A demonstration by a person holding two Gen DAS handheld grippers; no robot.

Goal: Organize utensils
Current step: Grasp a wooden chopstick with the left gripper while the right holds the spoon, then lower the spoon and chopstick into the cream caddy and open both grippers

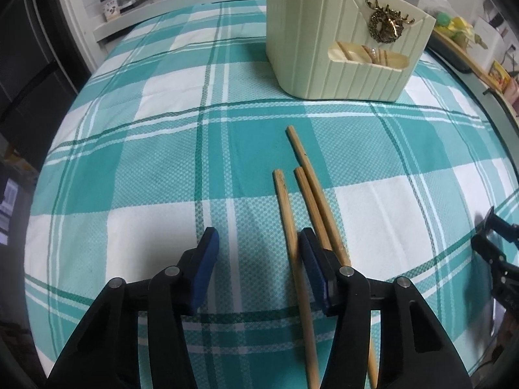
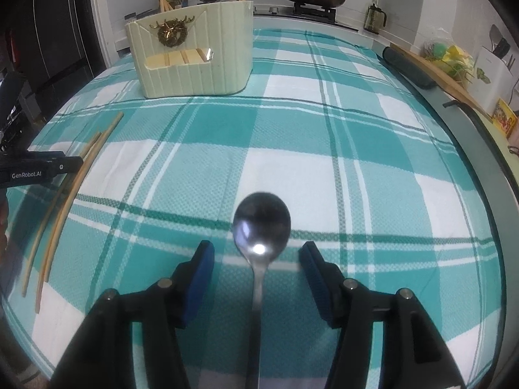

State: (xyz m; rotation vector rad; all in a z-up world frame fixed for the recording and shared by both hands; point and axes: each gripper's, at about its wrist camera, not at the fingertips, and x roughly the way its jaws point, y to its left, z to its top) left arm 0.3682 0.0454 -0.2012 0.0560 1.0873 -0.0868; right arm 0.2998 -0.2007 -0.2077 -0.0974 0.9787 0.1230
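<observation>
1. Left gripper (image 1: 258, 253): blue-padded fingers spread apart, low over the cloth, clamped on nothing. One of the three bamboo chopsticks (image 1: 313, 201) runs between the pads, close against the right-hand one; the other two pass under or outside that finger. Judged: lined up along the sticks so that closing would catch a shaft across its width.

2. Right gripper (image 2: 256, 259): fingers likewise wide apart. The polished steel spoon (image 2: 262, 223) lies on the cloth centred in the gap, bowl forward, handle running back under the tool. No pad touches it. Judged: straddling the neck, where a narrow, rigid section gives a firmer pinch than the rounded bowl.

3. Both sets of utensils rest on the teal-and-white checked tablecloth (image 2: 356, 168), well apart from each other, one per gripper.

4. Farther off stands the cream ribbed plastic utensil holder with a gilt deer-head ornament (image 1: 340, 55), upright. Its low front pocket already shows a few wooden sticks; more rise from the back. Judged: this is the destination, and nothing has yet been lifted towards it.
</observation>
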